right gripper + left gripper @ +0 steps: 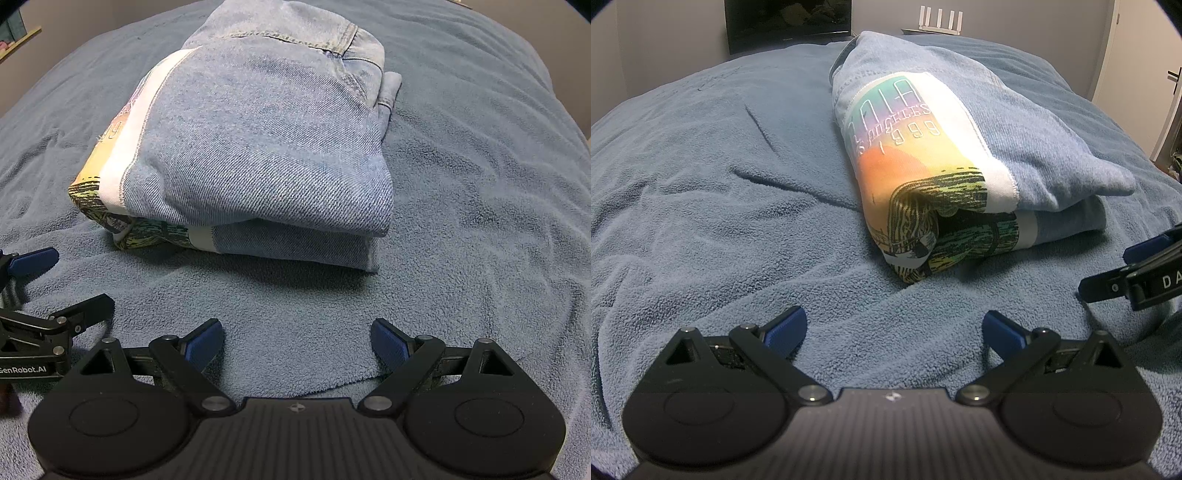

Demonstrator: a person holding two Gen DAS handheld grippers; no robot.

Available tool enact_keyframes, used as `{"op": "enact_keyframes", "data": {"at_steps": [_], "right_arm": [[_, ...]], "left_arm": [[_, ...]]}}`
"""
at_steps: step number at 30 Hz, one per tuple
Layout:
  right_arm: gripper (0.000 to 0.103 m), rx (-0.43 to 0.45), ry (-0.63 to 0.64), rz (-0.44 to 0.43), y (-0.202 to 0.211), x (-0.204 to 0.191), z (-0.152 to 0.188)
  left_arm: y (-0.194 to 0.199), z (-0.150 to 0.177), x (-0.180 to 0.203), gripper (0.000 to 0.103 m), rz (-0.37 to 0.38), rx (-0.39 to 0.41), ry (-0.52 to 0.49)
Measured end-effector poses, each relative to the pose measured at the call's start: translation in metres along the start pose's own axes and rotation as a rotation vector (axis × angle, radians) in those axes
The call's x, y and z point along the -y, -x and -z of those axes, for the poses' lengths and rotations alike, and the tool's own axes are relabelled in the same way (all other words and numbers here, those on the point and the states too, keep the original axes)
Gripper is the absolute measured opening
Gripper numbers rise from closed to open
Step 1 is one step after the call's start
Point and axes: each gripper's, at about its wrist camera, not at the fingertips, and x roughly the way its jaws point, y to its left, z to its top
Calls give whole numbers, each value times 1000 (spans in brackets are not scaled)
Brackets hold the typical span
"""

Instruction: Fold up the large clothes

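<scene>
- While you look through the left wrist view, your left gripper [894,328] fills the bottom of the frame with its blue-padded fingers [786,326] spread wide and nothing between them; under them is only the blue fleece blanket [701,177].
- The folded denim jacket [1027,122] lies in the centre and upper right of that frame, well apart from your fingertips, resting on the blanket.
- Only this view shows you the jacket's printed panel [916,147] face on: a teal, orange and yellow patch with white lettering, wrapped round the folded edge that faces the camera.
- Only here do you also see the room beyond the bed: a dark screen [788,22] at top centre-left, a white router [940,22] with upright antennas at top centre-right, and a door [1145,74] at the right edge.
- Your right gripper [1137,266] pokes in at the right edge, near the jacket's lower corner.
- Turning to the right wrist view, your right gripper [297,341] sits at the bottom, its fingers likewise spread wide and empty above the blanket [480,184].
- The jacket [266,140] fills the centre and top, showing you mostly plain denim in two stacked layers, with a stitched seam near the top; the print [92,184] is only a sliver at its left edge.
- Your left gripper [70,280] enters at the lower left, just beside the jacket's printed corner, its fingers apart.
</scene>
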Motion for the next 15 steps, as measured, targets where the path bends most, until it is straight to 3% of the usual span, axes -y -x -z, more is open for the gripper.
{"op": "enact_keyframes", "data": {"at_steps": [15], "right_arm": [[90, 0, -1, 0, 0, 0, 0]], "left_arm": [[-1, 0, 0, 103, 0, -1, 0]]}}
